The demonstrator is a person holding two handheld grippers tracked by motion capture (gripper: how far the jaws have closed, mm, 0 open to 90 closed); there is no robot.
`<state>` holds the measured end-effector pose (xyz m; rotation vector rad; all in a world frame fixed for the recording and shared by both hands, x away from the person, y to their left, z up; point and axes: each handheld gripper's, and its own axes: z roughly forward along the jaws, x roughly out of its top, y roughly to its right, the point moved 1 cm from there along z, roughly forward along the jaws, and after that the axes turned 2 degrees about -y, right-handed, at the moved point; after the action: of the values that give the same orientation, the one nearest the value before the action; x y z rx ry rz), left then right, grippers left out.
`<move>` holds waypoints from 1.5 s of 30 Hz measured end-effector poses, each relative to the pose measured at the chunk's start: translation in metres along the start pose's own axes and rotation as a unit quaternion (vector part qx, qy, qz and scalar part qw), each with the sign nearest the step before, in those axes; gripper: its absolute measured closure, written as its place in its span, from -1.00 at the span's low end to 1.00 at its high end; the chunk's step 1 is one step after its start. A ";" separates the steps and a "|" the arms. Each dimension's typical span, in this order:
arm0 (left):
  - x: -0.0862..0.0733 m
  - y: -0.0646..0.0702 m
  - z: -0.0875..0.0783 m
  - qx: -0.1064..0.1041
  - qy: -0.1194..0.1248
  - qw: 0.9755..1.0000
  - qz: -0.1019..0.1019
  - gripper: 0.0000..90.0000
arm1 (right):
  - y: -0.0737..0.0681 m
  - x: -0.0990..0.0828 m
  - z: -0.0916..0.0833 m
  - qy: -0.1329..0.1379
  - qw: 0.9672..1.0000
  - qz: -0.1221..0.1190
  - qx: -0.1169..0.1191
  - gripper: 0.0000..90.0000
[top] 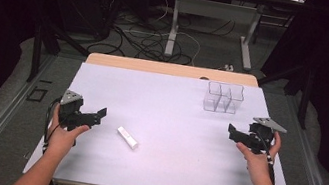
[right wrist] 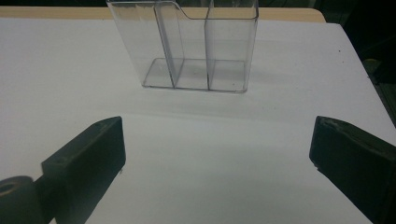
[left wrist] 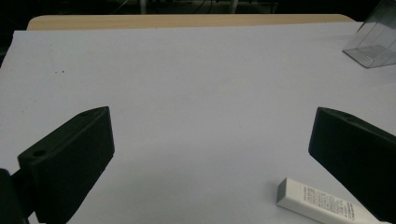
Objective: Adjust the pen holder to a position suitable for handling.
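A small white rectangular tube (top: 127, 137) is seen lying flat on the white worktop (top: 161, 163), toward its near-left part, just beside the left gripper (top: 98, 115), whose jaws are spread wide with nothing between them. The right gripper (top: 233, 132) is held near the right edge, jaws likewise apart and empty. A clear plastic compartmented organiser (top: 223, 97) is set upright toward the far-right corner.

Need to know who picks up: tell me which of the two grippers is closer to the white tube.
The left gripper. The white tube lies just beside its open jaws, while the right gripper is across the table, facing the clear organizer.
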<state>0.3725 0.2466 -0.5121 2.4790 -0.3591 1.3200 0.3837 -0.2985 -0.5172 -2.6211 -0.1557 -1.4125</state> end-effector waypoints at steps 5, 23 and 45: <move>-0.001 0.000 0.000 0.004 0.003 1.000 0.003 -0.99 | 0.003 0.001 0.003 -0.005 1.000 -0.015 -0.009 -0.87; -0.003 0.001 -0.003 0.014 -0.001 1.000 0.009 -0.99 | 0.016 0.051 0.009 0.005 0.999 -0.033 -0.021 -0.34; -0.008 -0.002 -0.007 0.021 -0.006 1.000 0.008 -0.99 | 0.020 0.117 0.048 -0.046 0.996 -0.071 -0.031 -0.01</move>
<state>0.3640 0.2516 -0.5152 2.5230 -0.3580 1.3331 0.4899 -0.3071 -0.4473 -2.7775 -0.3212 -1.3587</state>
